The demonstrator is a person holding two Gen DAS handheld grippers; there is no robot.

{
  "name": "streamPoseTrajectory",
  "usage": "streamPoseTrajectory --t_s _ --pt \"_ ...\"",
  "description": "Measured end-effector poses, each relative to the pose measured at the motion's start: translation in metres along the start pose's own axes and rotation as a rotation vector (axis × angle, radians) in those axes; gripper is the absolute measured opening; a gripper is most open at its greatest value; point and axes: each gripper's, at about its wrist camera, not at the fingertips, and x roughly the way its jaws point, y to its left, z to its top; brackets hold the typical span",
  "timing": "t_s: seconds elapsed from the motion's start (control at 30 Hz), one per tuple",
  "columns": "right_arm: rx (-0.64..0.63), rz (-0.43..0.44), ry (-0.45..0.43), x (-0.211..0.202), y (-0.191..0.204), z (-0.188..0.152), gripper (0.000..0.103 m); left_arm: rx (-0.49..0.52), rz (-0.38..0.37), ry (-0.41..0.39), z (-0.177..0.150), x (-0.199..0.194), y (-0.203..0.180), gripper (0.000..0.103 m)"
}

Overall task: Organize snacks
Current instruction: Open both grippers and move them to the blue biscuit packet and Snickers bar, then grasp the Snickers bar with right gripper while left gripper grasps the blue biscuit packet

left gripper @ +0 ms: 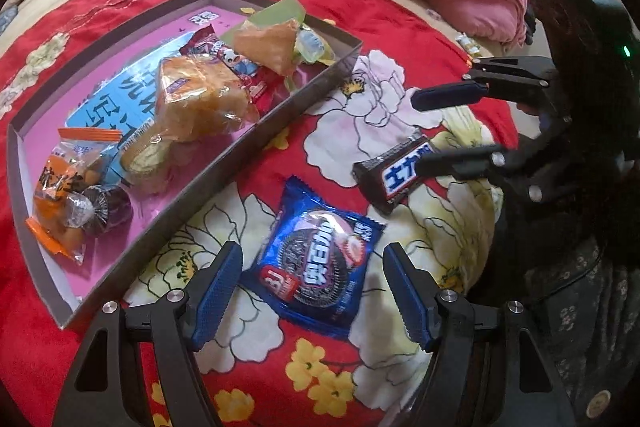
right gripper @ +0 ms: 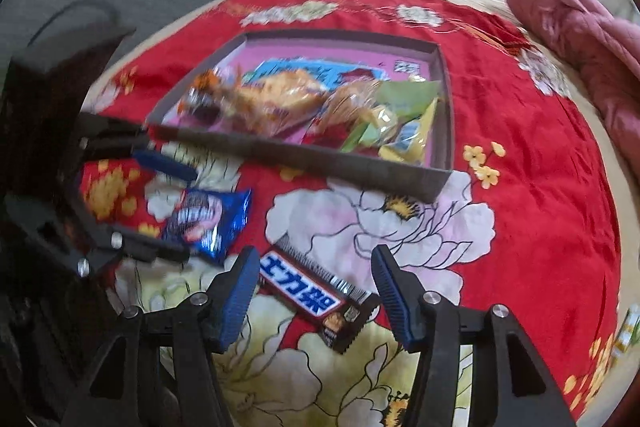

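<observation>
Straddling 2 loose snacks on the red floral cloth point(left gripper: 400, 27), each claw stood released: left gripper point(left gripper: 312, 291) around the blue cookie packet point(left gripper: 320, 259), right gripper point(right gripper: 314, 297) around the dark chocolate bar point(right gripper: 316, 297), lying diagonally across its gap.

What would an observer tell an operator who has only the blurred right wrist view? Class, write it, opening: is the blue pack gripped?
Observer: No; the blue pack lies loose between the open left tongs.
Operator: What fills the tray's left end?
Observer: In the tray, a dark cupcake beside an orange packet.
Operator: And my tongs?
Observer: The right tongs are open; from the left, one finger hides the bar's end.
</observation>
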Motion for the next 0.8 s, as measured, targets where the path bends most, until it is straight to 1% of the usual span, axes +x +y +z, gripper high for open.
streamPoseTrajectory --t_s 0.13,0.23,0.37,0.53,0.7,0.77,0.8 --pt "-0.085 -0.03 0.051 0.014 0.005 -0.007 0.057 -0.015 -0.027 0.011 0.001 0.009 0.007 0.074" --pt "-0.127 -0.026 0.05 0.017 0.01 -0.01 0.058 -0.024 -0.043 0.009 0.003 0.013 0.009 0.074" --pt "-0.156 -0.023 0.052 0.023 0.013 -0.01 0.062 -0.005 -0.034 0.019 0.004 0.019 0.005 0.074" --pt "-0.191 -0.023 0.062 0.036 0.016 -0.011 0.062 0.015 -0.014 0.023 0.001 0.024 0.001 0.074" --pt "-0.147 0.022 0.023 0.041 0.011 -0.009 0.061 0.0 -0.019 0.009 0.001 0.026 0.004 0.074" --pt "-0.129 0.049 0.018 0.044 0.01 -0.008 0.055 -0.001 -0.018 0.008 0.001 0.027 0.004 0.074" --pt "-0.117 0.058 0.015 0.044 0.009 -0.008 0.053 -0.002 -0.017 0.008 0.001 0.027 0.004 0.074"
